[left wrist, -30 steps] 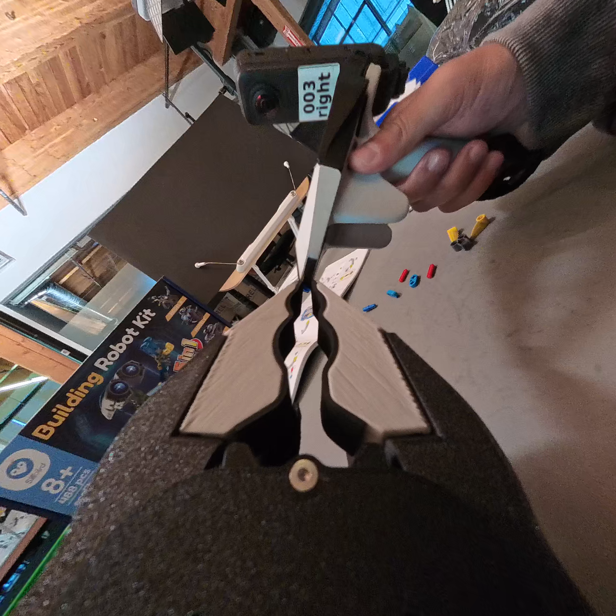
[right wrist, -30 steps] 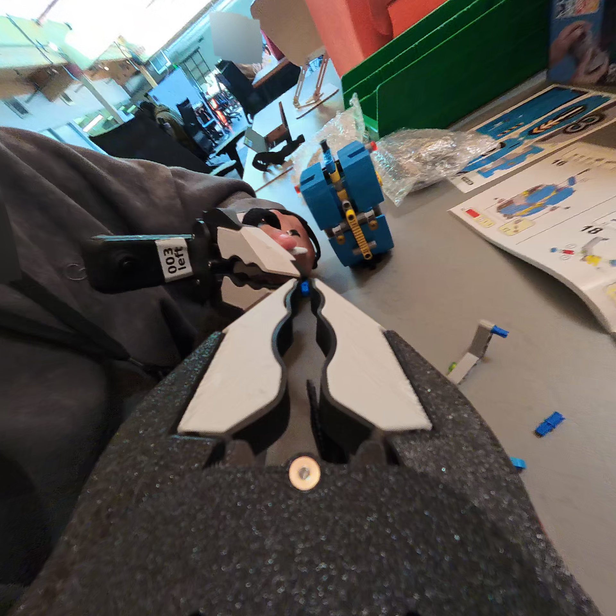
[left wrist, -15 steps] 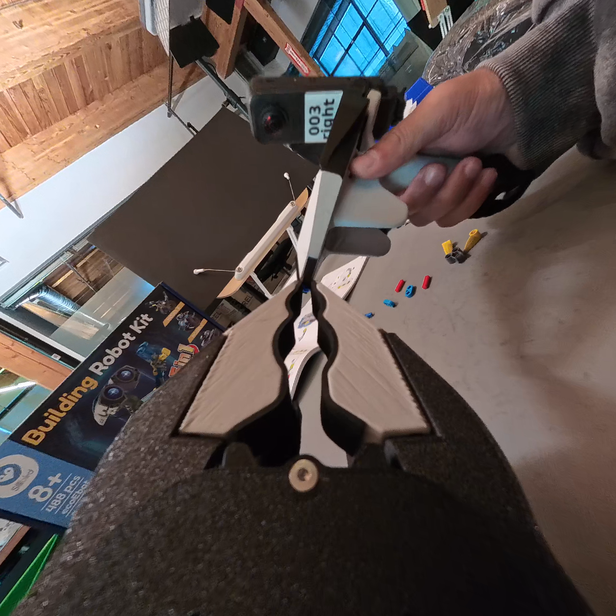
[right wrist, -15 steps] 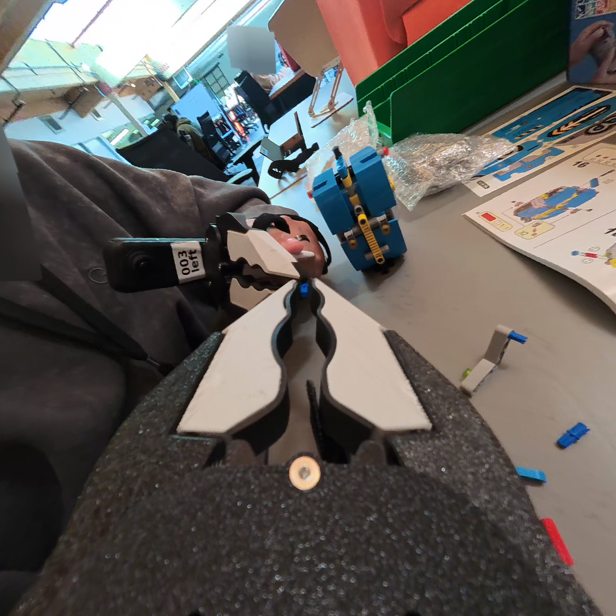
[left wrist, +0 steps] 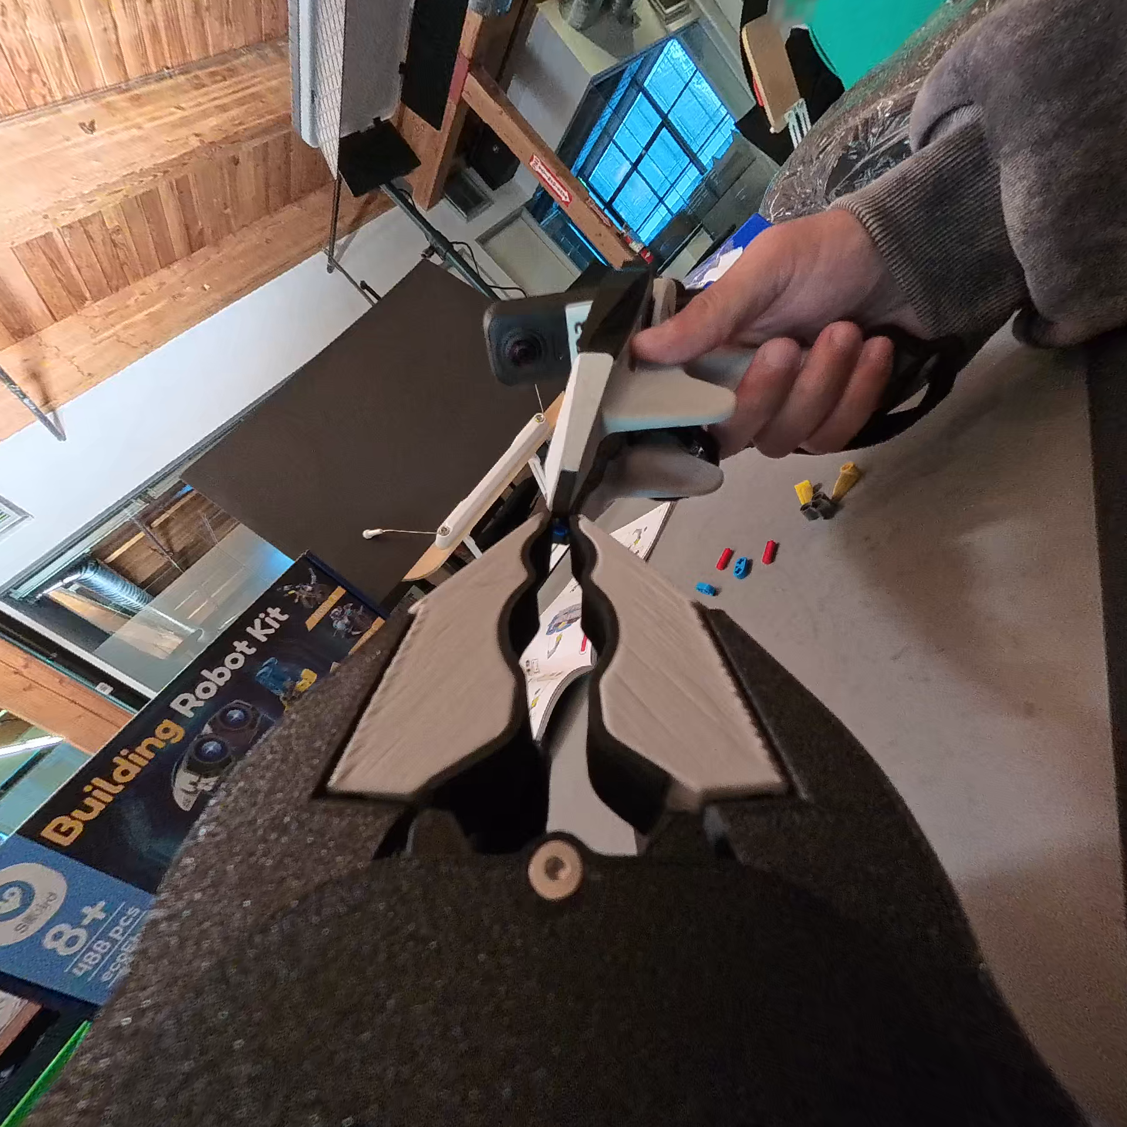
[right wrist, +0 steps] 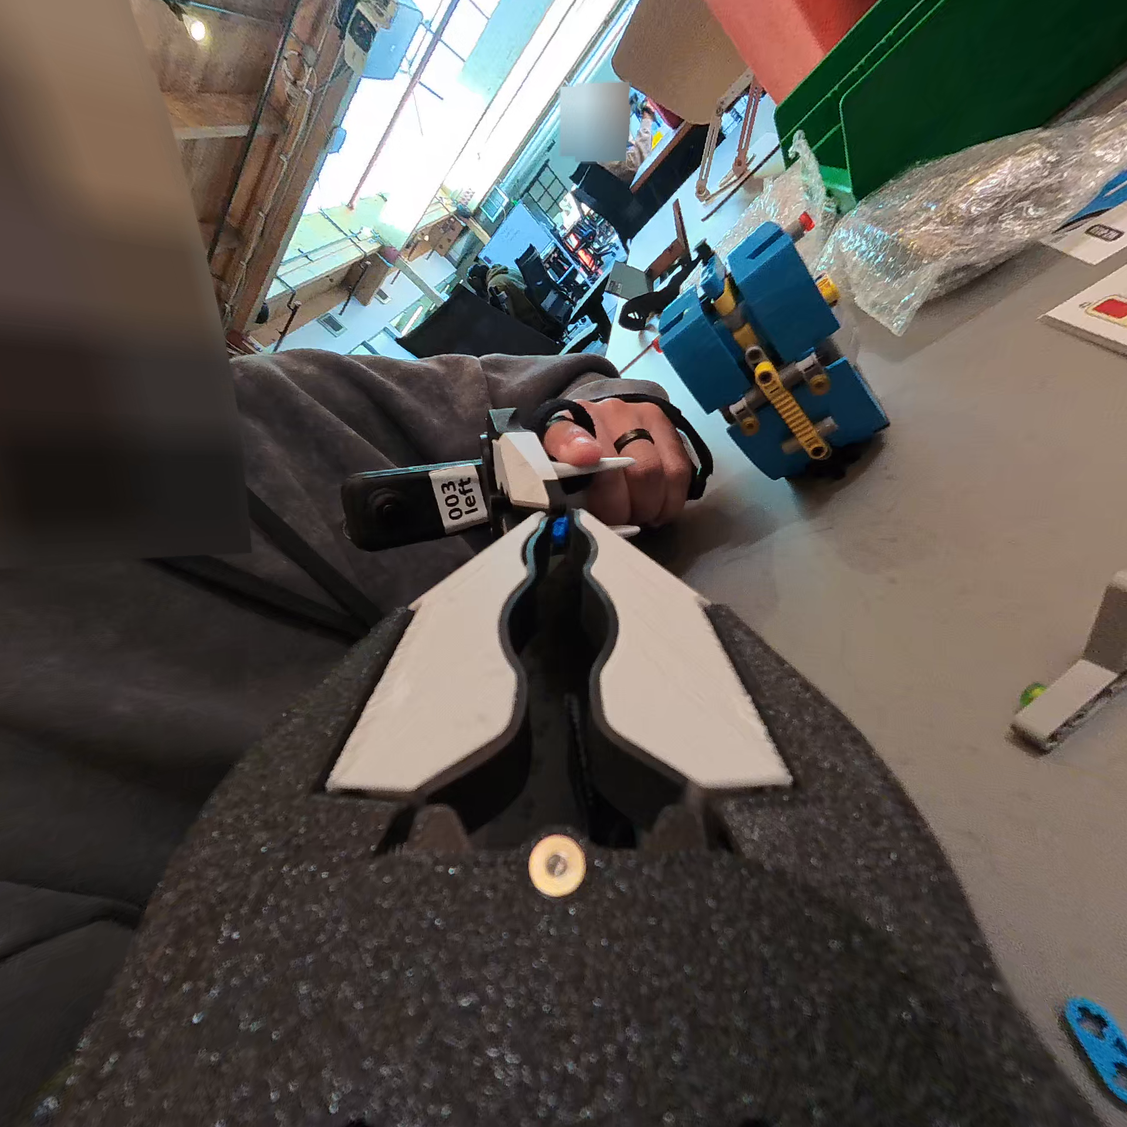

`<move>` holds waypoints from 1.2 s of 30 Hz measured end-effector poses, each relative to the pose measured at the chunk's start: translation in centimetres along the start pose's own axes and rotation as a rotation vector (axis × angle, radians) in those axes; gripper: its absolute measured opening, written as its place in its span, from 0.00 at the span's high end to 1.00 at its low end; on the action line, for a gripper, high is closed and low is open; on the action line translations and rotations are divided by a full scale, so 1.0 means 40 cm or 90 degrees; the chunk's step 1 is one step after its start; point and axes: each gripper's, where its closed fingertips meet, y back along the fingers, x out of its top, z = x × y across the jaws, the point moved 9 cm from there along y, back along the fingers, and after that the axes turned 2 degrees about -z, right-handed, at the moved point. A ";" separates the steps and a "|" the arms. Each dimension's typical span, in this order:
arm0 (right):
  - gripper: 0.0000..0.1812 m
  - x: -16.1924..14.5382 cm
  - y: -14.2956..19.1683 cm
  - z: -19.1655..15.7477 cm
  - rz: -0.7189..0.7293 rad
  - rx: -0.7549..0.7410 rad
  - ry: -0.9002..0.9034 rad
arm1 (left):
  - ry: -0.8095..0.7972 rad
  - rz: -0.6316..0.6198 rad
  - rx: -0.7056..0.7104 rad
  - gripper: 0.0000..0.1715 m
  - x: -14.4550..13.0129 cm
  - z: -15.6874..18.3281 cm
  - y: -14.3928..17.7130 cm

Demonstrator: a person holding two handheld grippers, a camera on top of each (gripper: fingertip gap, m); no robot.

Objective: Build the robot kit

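Left wrist view: we see the left tongs (left wrist: 560, 525) closed down at the tips, with a small blue piece (left wrist: 557, 532) sitting right between them. The right tongs (left wrist: 570, 501) meet that same spot from above, gripped by a hand (left wrist: 787, 341) in a grey sleeve. We cannot tell for sure which tongs actually clamp the piece; both tip pairs look pinched to a narrow slit around it.

Right wrist view: the right tongs (right wrist: 558, 525) show the same small blue piece (right wrist: 557, 529) lodged at the fingertips, nearly closed on it. The left tongs (right wrist: 552, 497) come in from the far side, tips touching the piece, held by the other hand (right wrist: 628, 463) wearing a dark ring.

Both tongs are raised above the grey surface (right wrist: 884, 610), well apart from the loose parts. On the surface we note a blue block assembly (right wrist: 774, 360) with a yellow beam, crumpled clear plastic bags (right wrist: 976, 225), a grey angled part (right wrist: 1079, 689) and a blue flat part (right wrist: 1098, 1037) at the lower right. In the left wrist view there are red and blue small pins (left wrist: 741, 564), a yellow and black cluster (left wrist: 823, 497), an open instruction booklet (left wrist: 561, 658) behind the fingers, and a dark kit box (left wrist: 183, 719) standing at the left.
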 end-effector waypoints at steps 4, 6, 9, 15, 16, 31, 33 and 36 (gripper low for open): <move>0.97 -0.001 -0.001 0.001 0.002 0.018 -0.017 | 0.006 0.007 -0.002 0.97 0.002 -0.001 0.001; 0.97 -0.002 -0.001 0.000 0.000 0.033 -0.026 | 0.011 0.014 -0.006 0.97 0.003 0.000 0.003; 0.90 -0.001 0.007 -0.006 0.012 0.114 -0.061 | 0.015 0.040 -0.023 0.98 0.009 0.004 0.010; 0.92 -0.001 0.020 -0.001 0.020 0.094 -0.039 | 0.015 0.030 -0.015 0.98 0.009 0.000 0.008; 0.91 0.000 0.019 -0.001 0.018 0.074 -0.026 | 0.020 0.027 -0.016 0.98 0.007 -0.001 0.007; 0.97 -0.001 0.010 -0.008 0.004 -0.032 0.053 | 0.024 -0.003 -0.015 0.98 -0.006 -0.003 -0.005; 0.97 -0.001 0.009 -0.008 0.003 -0.037 0.054 | 0.025 -0.006 -0.015 0.98 -0.007 -0.003 -0.006; 0.97 0.000 0.009 -0.008 0.004 -0.047 0.057 | 0.025 -0.010 -0.015 0.98 -0.009 -0.003 -0.008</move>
